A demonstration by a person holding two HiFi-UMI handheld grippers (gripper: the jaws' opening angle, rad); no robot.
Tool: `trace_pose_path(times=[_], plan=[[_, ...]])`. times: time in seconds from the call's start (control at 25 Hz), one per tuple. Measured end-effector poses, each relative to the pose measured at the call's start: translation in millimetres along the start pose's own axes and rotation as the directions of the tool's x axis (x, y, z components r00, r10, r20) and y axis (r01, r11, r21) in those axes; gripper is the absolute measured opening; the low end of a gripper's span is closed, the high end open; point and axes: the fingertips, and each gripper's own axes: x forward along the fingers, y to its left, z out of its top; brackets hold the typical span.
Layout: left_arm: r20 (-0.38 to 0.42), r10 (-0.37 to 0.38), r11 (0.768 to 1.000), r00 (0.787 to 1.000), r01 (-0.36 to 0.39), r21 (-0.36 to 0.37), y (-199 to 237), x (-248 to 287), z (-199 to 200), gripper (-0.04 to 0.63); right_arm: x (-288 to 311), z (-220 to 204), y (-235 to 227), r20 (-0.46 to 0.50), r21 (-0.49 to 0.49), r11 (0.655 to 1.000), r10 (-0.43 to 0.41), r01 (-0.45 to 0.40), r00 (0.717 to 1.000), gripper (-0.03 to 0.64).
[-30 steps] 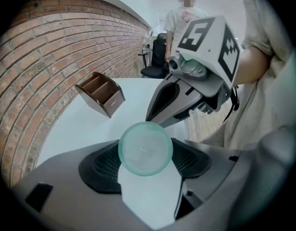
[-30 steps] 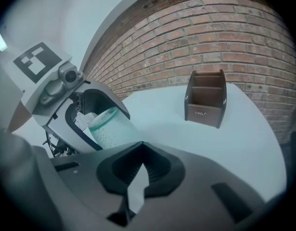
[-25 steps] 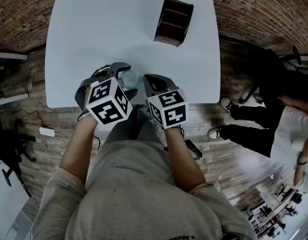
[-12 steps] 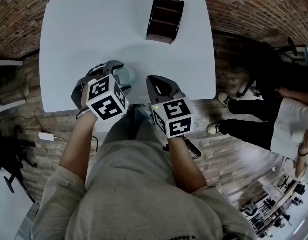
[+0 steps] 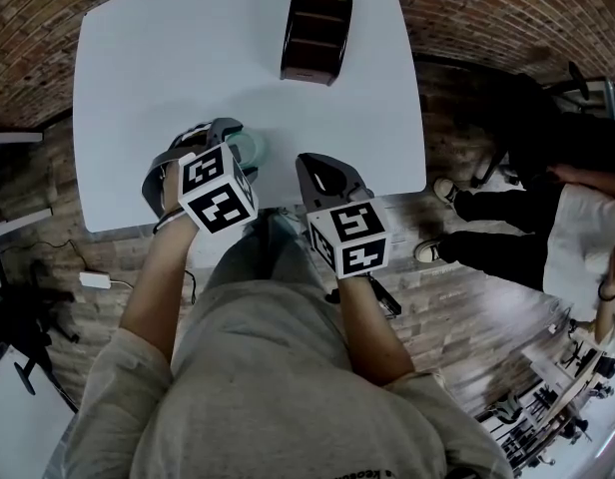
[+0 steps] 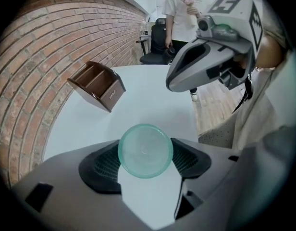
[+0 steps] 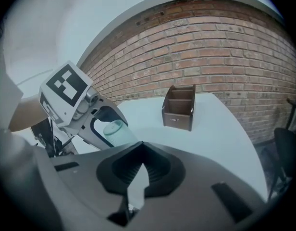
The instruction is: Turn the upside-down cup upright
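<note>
Left gripper (image 6: 146, 161) pinching a pale green cup (image 6: 145, 150) (closed base facing up) near the table's (image 5: 168, 58) front edge, right gripper (image 7: 141, 170) pressed together and empty, just beside it, brown box (image 5: 315, 36) well apart at the far side.

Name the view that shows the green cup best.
Left gripper view: the green cup fills the middle, round end toward the camera, between the left gripper's pads. The head view shows only a sliver of it past that gripper; the right gripper view shows its side, small, through that gripper's frame.
</note>
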Motion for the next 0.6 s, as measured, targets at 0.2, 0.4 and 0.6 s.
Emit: trace_pose_path(times=[0.2, 0.4, 0.6], plan=[[-0.016, -0.011, 1.000, 1.000, 0.011, -0.005, -1.9, 3.3, -3.5, 0.319, -1.6, -1.2, -0.8, 0.005, 0.004, 1.000, -0.003, 0.003, 1.000, 0.006], [-0.022, -0.016, 1.000, 1.000, 0.016, -0.006, -4.0, 5.9, -4.3, 0.321, -3.5, -1.2, -1.5, 0.007, 0.007, 1.000, -0.003, 0.003, 1.000, 0.006], [-0.014, -0.023, 1.000, 1.000, 0.022, -0.013, -3.6, 5.9, -2.0, 0.321, -4.0, -2.3, -2.2, 0.007, 0.011, 1.000, -0.002, 0.002, 1.000, 0.006]])
